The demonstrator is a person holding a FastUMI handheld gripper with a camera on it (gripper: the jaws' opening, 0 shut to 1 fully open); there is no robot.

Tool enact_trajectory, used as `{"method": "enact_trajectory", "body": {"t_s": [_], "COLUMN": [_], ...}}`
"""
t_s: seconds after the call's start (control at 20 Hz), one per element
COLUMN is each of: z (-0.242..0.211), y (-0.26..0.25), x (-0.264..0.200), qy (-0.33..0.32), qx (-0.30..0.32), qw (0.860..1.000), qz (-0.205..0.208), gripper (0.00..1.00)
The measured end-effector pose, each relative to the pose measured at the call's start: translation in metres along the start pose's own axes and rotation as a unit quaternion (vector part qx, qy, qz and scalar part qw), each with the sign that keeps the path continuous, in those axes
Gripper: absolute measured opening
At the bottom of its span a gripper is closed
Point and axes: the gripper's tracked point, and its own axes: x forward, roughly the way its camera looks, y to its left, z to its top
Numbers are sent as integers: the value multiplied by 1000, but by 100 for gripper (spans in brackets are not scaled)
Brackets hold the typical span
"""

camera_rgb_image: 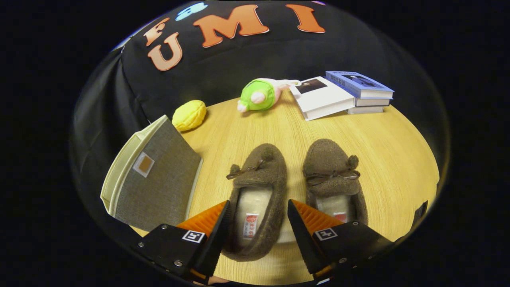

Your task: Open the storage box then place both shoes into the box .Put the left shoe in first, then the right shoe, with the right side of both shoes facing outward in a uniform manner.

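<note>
The gripper (258, 211) hangs released, fingers straddling the near heel of the left shoe (256, 199), which looks soft, light and squashable, best pinched at its heel wall.

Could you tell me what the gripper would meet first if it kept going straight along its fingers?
Probably the left brown fuzzy slipper with a bow: the open gripper has its fingers either side of the heel opening. Its height above the slipper is unclear.

Claw (258, 207): wedge-shaped ridged fingers, black mounts, silver screws, square black-white marker on each.
</note>
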Motion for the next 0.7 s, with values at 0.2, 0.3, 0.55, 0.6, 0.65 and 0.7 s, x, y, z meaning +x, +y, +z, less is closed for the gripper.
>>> {"method": "enact_trajectory", "body": {"t_s": [0.2, 0.3, 0.55, 0.6, 0.65, 0.7], "z": [-3, -6, -6, -7, -5, -5], "y": [6, 3, -4, -6, -8, -10], "x": [17, 27, 42, 42, 41, 42], "qy": [7, 13, 16, 16, 13, 13], "qx": [2, -5, -22, -21, -20, -11], "qw": [1000, 1000, 998, 998, 998, 998], "qz": [-5, -23, -51, -53, -57, -58], "gripper": [72, 65, 43, 38, 34, 24]}}
